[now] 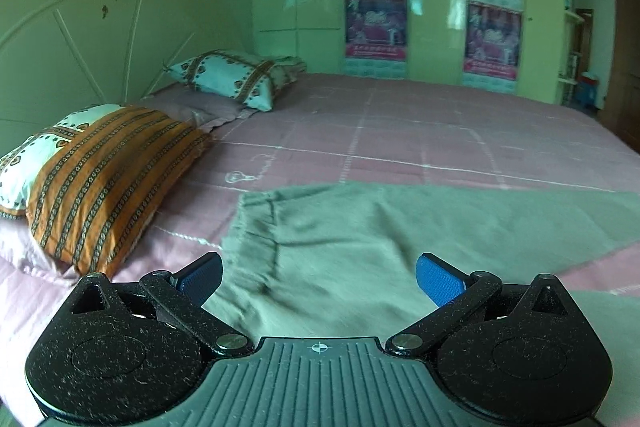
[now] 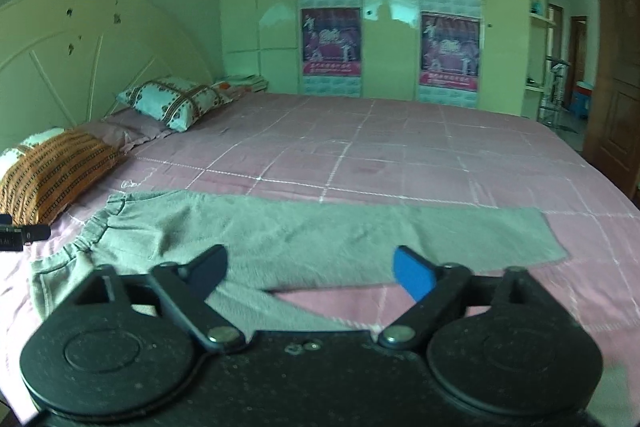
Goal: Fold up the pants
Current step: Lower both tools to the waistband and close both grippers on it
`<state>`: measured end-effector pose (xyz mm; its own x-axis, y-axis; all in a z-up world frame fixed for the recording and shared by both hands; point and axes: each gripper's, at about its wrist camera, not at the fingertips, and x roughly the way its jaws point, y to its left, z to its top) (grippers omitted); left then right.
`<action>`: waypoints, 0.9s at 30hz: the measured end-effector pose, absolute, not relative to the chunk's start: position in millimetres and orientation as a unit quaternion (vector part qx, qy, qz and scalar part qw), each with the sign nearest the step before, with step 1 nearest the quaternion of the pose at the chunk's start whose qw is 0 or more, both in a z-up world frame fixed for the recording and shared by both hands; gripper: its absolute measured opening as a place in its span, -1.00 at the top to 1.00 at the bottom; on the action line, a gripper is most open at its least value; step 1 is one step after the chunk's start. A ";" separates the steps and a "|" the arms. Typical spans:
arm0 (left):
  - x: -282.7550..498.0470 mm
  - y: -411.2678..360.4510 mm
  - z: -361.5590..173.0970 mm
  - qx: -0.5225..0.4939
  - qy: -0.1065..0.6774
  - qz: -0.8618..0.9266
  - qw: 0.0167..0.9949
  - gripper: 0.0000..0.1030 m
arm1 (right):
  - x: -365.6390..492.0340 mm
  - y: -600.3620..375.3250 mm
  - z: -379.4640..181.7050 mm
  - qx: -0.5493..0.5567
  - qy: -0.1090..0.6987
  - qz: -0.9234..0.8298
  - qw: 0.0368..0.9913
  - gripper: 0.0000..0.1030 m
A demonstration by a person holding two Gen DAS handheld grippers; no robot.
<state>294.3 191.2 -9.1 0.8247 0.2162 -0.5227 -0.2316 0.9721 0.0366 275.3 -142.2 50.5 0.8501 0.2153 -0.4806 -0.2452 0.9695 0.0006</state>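
Grey-green pants (image 2: 304, 227) spread flat on pink bed (image 2: 400, 155), waistband near orange pillow (image 2: 48, 163). Left gripper (image 1: 320, 277) above waistband, right gripper (image 2: 310, 269) above legs; both jaws wide, holding nothing.

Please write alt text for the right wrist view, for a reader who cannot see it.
Grey pants lie spread flat on a pink bed, waistband toward two pillows. The right tongs hang open just above them, holding nothing.
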 end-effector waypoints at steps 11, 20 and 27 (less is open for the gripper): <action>459.1 325.4 -96.6 -0.079 0.372 0.138 0.914 -0.52 | 434.6 -98.1 2.5 -0.073 0.286 0.162 0.942 -0.17; 513.7 359.2 -150.7 -0.156 0.348 0.134 0.914 -0.52 | 523.1 -67.7 -43.8 -0.105 0.307 0.195 0.925 0.04; 520.6 362.7 -155.6 -0.172 0.347 0.123 0.914 -0.51 | 551.6 -52.0 -61.7 -0.139 0.309 0.232 0.912 0.06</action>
